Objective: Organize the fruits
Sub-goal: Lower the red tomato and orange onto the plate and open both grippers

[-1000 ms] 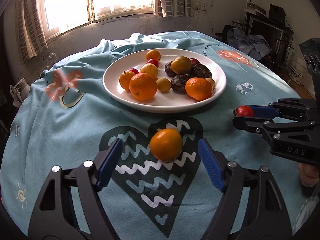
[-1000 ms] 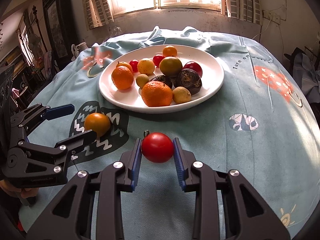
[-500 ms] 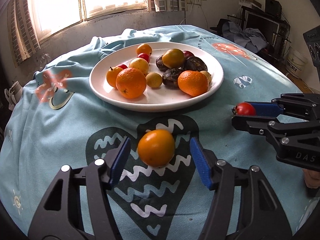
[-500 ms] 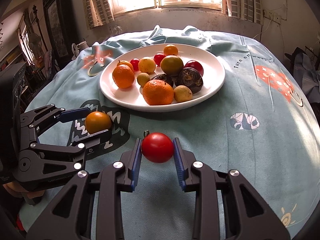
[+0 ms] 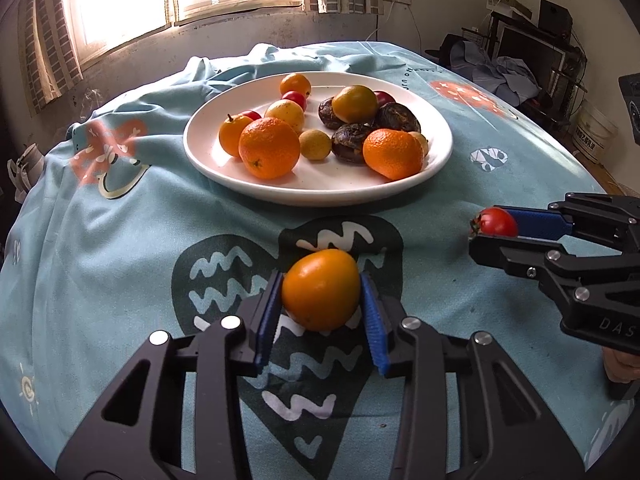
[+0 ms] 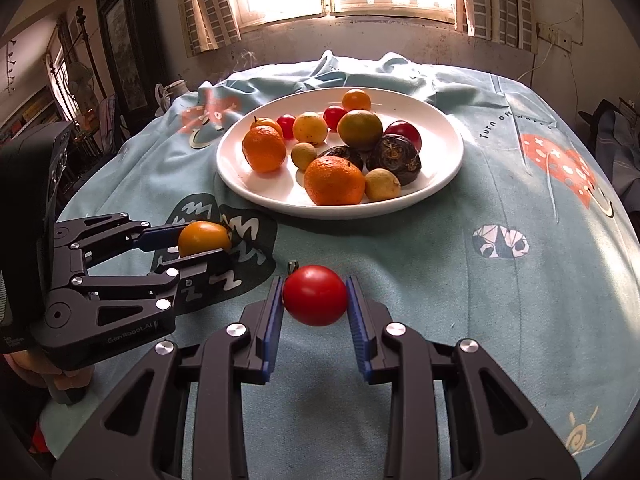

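- Left gripper [image 5: 321, 312] was clamped on the orange fruit [image 5: 320, 289], blue pads [image 5: 267, 320] pressed against both of its sides. Fruit sat over the dark heart print [image 5: 224, 280] on the tablecloth [image 5: 100, 240]; couldn't tell whether it was lifted or resting on the cloth.
- Right gripper [image 6: 315, 312] held the red tomato [image 6: 315, 295] between its pads, stem pointing away from the camera. It was over bare blue cloth, near the plate's front edge, not touching it.
- In the right wrist view the left gripper [image 6: 192, 244] showed at far left with the orange fruit [image 6: 204, 238] between its fingers, beside the heart print.
- In the left wrist view the right gripper [image 5: 494, 228] came in from the right edge, tomato [image 5: 497, 222] at its tip.
- White plate [image 5: 320, 196] sat mid-table beyond both grippers, well apart from both held fruits.
- On the plate: two big oranges [image 5: 269, 147], several smaller orange and yellow fruits, a few small red ones toward the back, and dark wrinkled fruits [image 5: 396, 118] on the right half.
- Window behind the table was blown out bright.
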A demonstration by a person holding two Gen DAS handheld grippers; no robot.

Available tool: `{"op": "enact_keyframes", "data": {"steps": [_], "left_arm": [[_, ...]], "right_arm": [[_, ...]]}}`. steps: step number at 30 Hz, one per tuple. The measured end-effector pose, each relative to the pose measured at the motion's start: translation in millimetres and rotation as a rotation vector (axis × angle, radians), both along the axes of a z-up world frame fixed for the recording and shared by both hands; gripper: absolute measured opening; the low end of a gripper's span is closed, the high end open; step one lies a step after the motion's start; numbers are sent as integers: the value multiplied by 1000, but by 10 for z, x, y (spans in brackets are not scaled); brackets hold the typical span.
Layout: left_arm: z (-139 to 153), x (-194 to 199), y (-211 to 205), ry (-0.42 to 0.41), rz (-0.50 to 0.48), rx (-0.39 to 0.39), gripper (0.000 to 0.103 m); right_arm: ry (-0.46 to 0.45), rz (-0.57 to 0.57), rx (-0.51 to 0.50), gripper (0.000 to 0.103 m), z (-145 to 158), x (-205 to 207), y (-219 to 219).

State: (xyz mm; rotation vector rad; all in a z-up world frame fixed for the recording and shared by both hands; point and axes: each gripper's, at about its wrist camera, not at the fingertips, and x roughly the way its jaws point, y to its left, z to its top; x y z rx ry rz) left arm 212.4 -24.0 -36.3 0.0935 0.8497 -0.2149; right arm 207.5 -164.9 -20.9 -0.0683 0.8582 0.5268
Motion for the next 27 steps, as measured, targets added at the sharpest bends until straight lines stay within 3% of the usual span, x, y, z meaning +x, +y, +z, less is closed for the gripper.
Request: {"op": "enact_keyframes", "data": {"steps": [5,9,15,22,27], "left_arm": [[199,-123,18,-30,-16,-65,39],[485,-72,101,-71,-14,-133,39],[789,379,128,-126,37,-116,39],[712,1134,26,-94,105,-73,39],[523,1420,17,-61,124,-46,39]], "right_arm": [[-16,58,99,32,131,-136,9],[-105,38,160,32,372,-153,-31],[-175,-61,220,32,642,220,-158],[-149,-122,234,31,548,918,-166],[-112,-111,211,31,367,1139,-88]]}}
